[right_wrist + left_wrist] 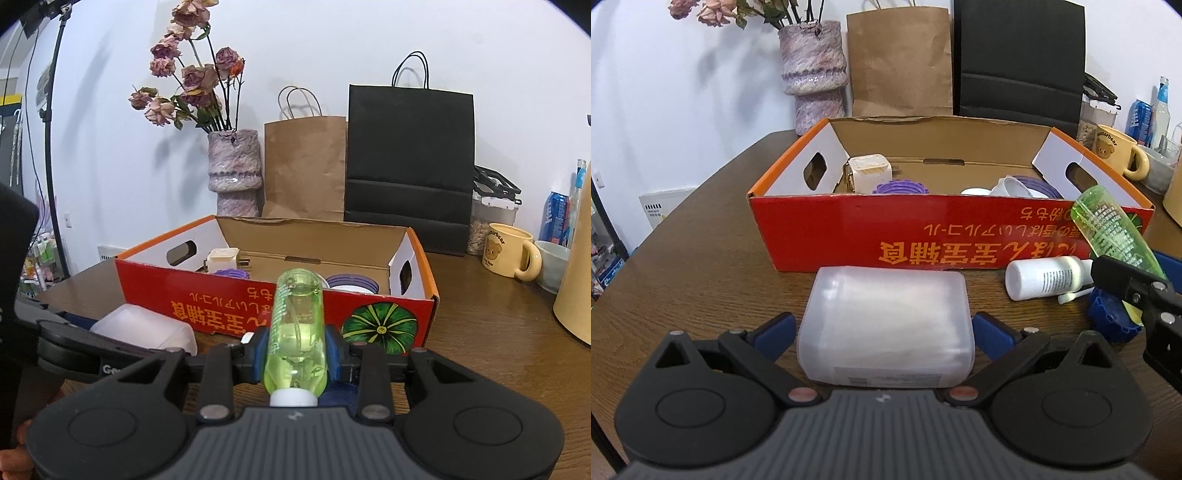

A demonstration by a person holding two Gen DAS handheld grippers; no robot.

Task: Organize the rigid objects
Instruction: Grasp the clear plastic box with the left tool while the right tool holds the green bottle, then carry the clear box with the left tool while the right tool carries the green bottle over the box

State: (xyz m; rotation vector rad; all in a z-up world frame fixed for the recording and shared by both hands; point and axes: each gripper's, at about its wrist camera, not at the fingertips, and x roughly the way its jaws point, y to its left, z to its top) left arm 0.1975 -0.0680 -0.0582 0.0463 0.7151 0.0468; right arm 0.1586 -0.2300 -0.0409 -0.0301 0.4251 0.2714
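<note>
A translucent white plastic box [886,325] lies on the brown table between the blue pads [777,330] of my left gripper [884,323]. The jaws stand wide, with a thin gap on each side of the box. My right gripper [295,349] is shut on a clear green bottle [297,325], white cap toward the camera, held in front of the red cardboard box [229,310]. In the left wrist view the green bottle [1108,229] and right gripper [1126,286] are at the right edge. A white bottle [1043,277] and a blue cap [1110,317] lie beneath them.
The red cardboard box [945,240] holds a white plug cube [864,171], a purple ridged lid [900,187] and white and purple bowls [1019,186]. Behind stand a vase [234,173], a brown bag [304,166] and a black bag [410,162]. A yellow mug [508,254] and cream jug [576,284] are at right.
</note>
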